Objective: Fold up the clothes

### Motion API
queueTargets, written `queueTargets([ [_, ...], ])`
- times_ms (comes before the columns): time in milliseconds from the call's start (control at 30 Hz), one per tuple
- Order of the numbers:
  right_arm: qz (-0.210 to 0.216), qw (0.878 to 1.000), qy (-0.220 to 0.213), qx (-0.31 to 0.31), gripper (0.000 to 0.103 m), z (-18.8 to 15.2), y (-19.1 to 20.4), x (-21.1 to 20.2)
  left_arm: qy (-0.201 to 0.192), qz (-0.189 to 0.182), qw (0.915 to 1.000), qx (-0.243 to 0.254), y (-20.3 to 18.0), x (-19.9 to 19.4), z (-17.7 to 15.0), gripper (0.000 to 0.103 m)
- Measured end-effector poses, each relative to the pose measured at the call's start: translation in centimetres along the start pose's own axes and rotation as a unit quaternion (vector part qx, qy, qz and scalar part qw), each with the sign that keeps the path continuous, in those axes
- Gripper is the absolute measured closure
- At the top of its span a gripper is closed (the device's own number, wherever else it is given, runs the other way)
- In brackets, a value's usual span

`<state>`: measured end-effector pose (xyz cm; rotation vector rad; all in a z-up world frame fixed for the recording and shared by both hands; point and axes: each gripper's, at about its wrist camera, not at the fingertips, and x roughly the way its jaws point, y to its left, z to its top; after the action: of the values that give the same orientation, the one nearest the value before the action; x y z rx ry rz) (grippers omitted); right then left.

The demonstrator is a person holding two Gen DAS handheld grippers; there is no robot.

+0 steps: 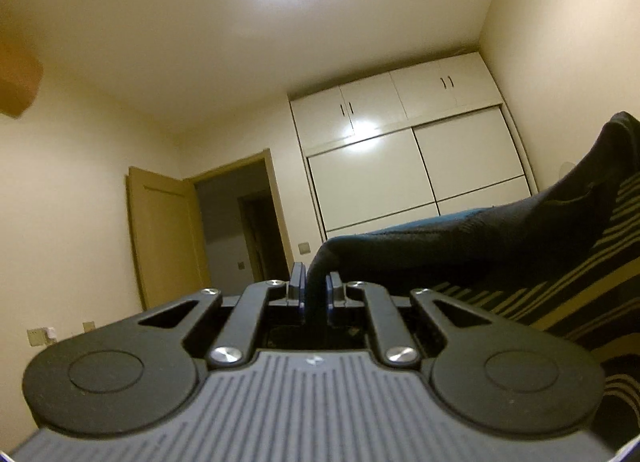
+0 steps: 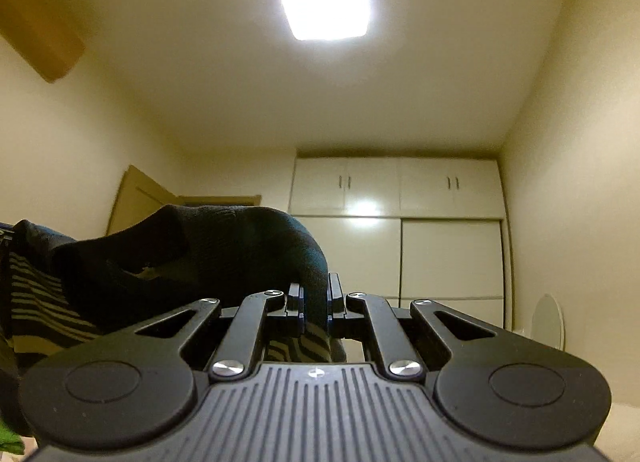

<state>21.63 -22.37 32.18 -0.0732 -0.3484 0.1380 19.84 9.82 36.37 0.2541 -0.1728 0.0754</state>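
Fingers [image 1: 316,294] on my left and fingers [image 2: 316,302] on my right each pinch the dark striped garment [image 1: 540,246] held aloft between them (cameras tilted ceilingward), so a thin pinch could slip.

Left hand-held gripper [image 1: 316,294]: you hold it tilted up toward the ceiling, jaws drawn close and pinching a dark garment [image 1: 480,238] edge.
Right hand-held gripper [image 2: 316,302]: you aim it upward too, jaws narrowed, clamped on dark striped cloth.
Fingers [image 1: 297,282]: nearly parallel in both views.
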Motion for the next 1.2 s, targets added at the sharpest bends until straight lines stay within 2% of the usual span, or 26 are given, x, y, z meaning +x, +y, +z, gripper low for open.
queueTargets([
  [100, 0.012, 1.000, 0.005, -0.007, 0.096, 1.5, -0.5, -2.1, -0.008, 0.003, 1.0000, 0.005, 0.0, -2.7, 1.3, 0.094],
  [267, 0.030, 0.999, 0.028, -0.012, 0.096, 2.6, -1.2, -3.7, 0.002, -0.002, 0.9995, 0.031, -0.4, -2.8, 2.3, 0.094],
  [367, 0.041, 0.998, 0.053, -0.021, 0.096, 2.2, -1.2, -2.4, 0.023, -0.008, 0.9990, 0.037, -0.8, 0.1, 1.6, 0.094],
  [467, 0.044, 0.995, 0.085, -0.038, 0.095, 0.8, -0.5, -0.2, 0.060, -0.027, 0.9971, 0.038, -1.5, 4.8, -0.8, 0.094],
  [533, 0.040, 0.991, 0.120, -0.045, 0.095, -1.4, -0.1, 2.1, 0.098, -0.050, 0.9932, 0.038, -2.7, 8.9, -3.4, 0.094],
  [600, 0.032, 0.985, 0.164, -0.049, 0.095, -4.5, 0.3, 5.2, 0.146, -0.074, 0.9857, 0.040, -4.9, 14.1, -7.1, 0.094],
  [667, 0.022, 0.974, 0.218, -0.052, 0.094, -8.6, 0.3, 9.3, 0.231, -0.104, 0.9668, 0.033, -7.7, 21.3, -12.4, 0.084],
  [700, 0.015, 0.963, 0.263, -0.052, 0.084, -11.8, 0.1, 12.4, 0.275, -0.115, 0.9539, 0.033, -9.1, 24.6, -15.4, 0.075],
  [733, 0.005, 0.951, 0.307, -0.047, 0.054, -14.9, 0.0, 15.1, 0.323, -0.111, 0.9388, 0.042, -10.5, 27.7, -18.7, 0.064],
  [767, -0.018, 0.935, 0.351, -0.039, 0.039, -18.3, -0.2, 17.7, 0.372, -0.112, 0.9195, 0.060, -11.8, 30.3, -22.3, 0.064],
  [800, -0.025, 0.920, 0.391, -0.024, 0.031, -21.2, -0.5, 19.4, 0.400, -0.115, 0.9065, 0.070, -12.5, 31.6, -25.0, 0.064],
  [833, -0.031, 0.903, 0.429, -0.009, 0.032, -24.1, -0.7, 21.0, 0.424, -0.115, 0.8950, 0.078, -12.9, 32.3, -27.6, 0.064],
  [867, -0.035, 0.891, 0.453, 0.013, 0.032, -26.5, -1.1, 21.4, 0.447, -0.116, 0.8832, 0.082, -13.1, 32.8, -30.2, 0.063],
  [900, -0.045, 0.881, 0.470, 0.031, 0.031, -28.1, -1.5, 20.9, 0.468, -0.125, 0.8723, 0.069, -12.6, 32.6, -32.6, 0.060],
  [933, -0.055, 0.870, 0.488, 0.049, 0.031, -29.8, -1.9, 20.5, 0.495, -0.134, 0.8573, 0.046, -11.9, 32.0, -34.9, 0.056],
  [967, -0.055, 0.859, 0.504, 0.071, 0.030, -31.6, -2.4, 19.2, 0.525, -0.138, 0.8398, 0.023, -10.9, 30.8, -37.1, 0.056],
  [1000, -0.063, 0.842, 0.528, 0.089, 0.030, -33.5, -2.9, 17.1, 0.553, -0.141, 0.8210, 0.000, -9.9, 29.6, -39.2, 0.056],
  [1067, -0.078, 0.805, 0.575, 0.126, 0.029, -37.4, -4.0, 12.8, 0.605, -0.143, 0.7825, -0.035, -8.6, 26.4, -42.6, 0.056],
  [1167, -0.112, 0.740, 0.642, 0.165, 0.030, -40.6, -3.9, 3.9, 0.677, -0.135, 0.7161, -0.101, -5.5, 18.2, -47.0, 0.052],
  [1200, -0.127, 0.717, 0.663, 0.172, 0.029, -41.5, -4.0, 1.2, 0.690, -0.130, 0.7017, -0.122, -4.7, 16.2, -47.6, 0.048],
])
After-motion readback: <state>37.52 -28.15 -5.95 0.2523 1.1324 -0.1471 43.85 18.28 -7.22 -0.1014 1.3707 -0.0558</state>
